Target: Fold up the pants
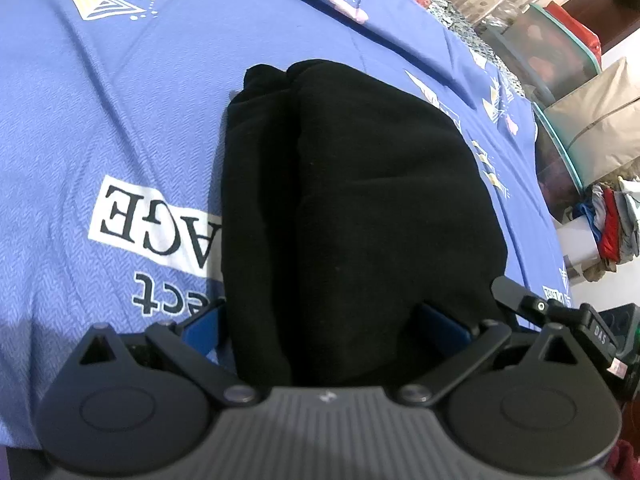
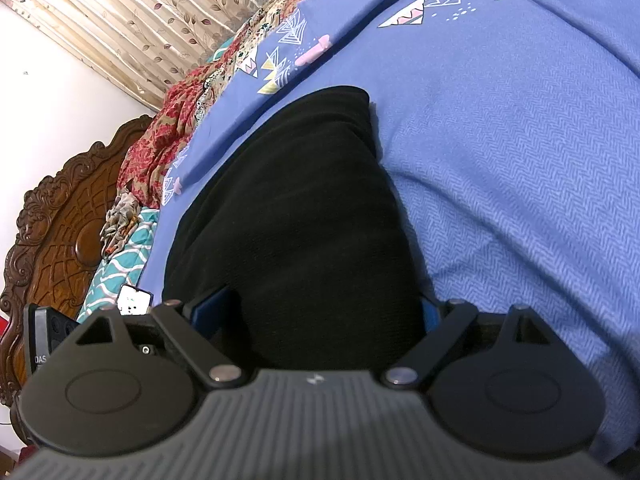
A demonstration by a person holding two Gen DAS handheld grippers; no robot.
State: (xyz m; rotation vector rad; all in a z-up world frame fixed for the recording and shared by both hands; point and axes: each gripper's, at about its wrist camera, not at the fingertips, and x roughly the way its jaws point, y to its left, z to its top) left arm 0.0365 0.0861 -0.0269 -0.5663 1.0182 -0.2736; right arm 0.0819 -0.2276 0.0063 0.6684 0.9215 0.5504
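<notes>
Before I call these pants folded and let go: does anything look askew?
Mostly tidy. The black pants lie as a compact bundle on the blue bedsheet, but an under layer sticks out along the left edge in the left wrist view, not flush.

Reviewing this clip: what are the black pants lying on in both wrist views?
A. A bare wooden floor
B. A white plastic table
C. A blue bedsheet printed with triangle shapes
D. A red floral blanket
C: the folded black pants rest on a blue bedsheet printed with triangle shapes; the right wrist view shows the same sheet around them.
</notes>
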